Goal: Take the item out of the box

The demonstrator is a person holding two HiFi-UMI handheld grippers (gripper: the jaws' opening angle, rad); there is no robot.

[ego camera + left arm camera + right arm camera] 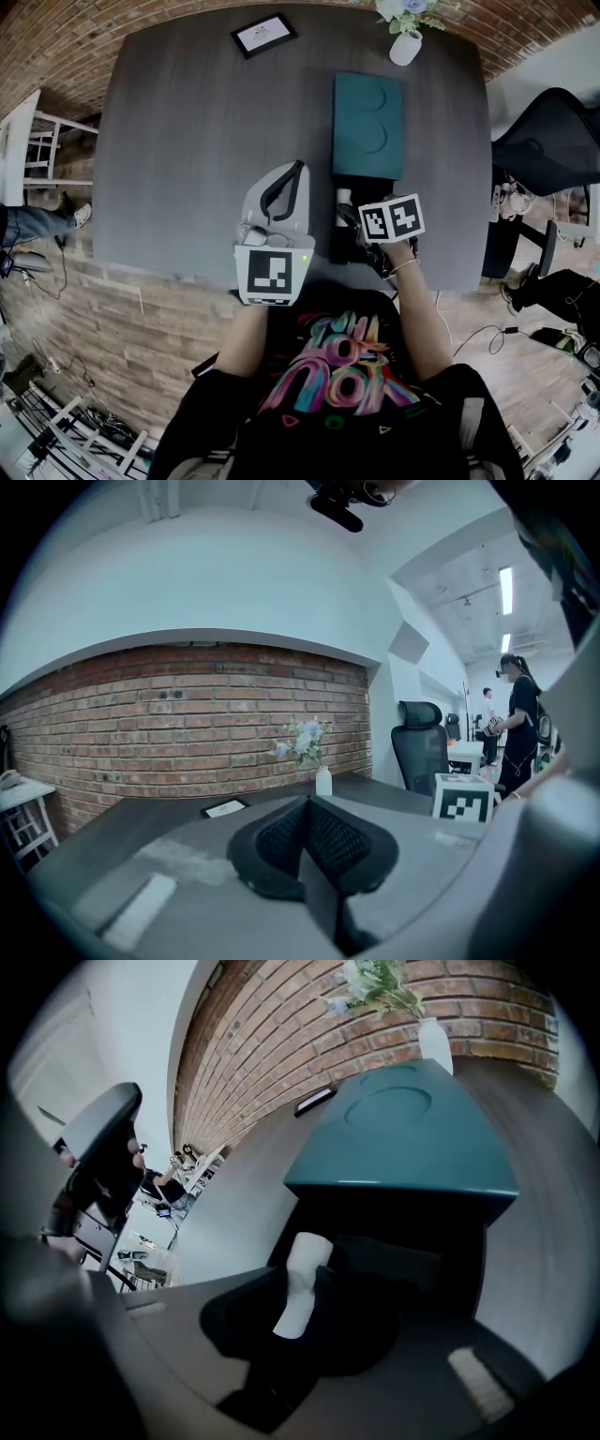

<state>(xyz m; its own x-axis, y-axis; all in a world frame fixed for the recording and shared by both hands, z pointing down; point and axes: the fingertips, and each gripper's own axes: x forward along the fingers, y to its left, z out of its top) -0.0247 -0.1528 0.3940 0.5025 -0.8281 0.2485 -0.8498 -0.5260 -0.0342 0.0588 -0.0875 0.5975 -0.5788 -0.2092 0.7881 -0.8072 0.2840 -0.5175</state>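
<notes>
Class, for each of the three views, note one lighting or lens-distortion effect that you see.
Head view: the fisheye lens bows the table edges. Left gripper view: the brick wall curves, and a ceiling light glares. Right gripper view: the box interior is deep shadow; only the white item stands out.

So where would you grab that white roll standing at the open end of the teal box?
Probably around its middle, from the open near end of the teal box. The white roll stands upright and slim with its sides free, while the lid covers the far side. The right gripper has its jaws on it there.
</notes>
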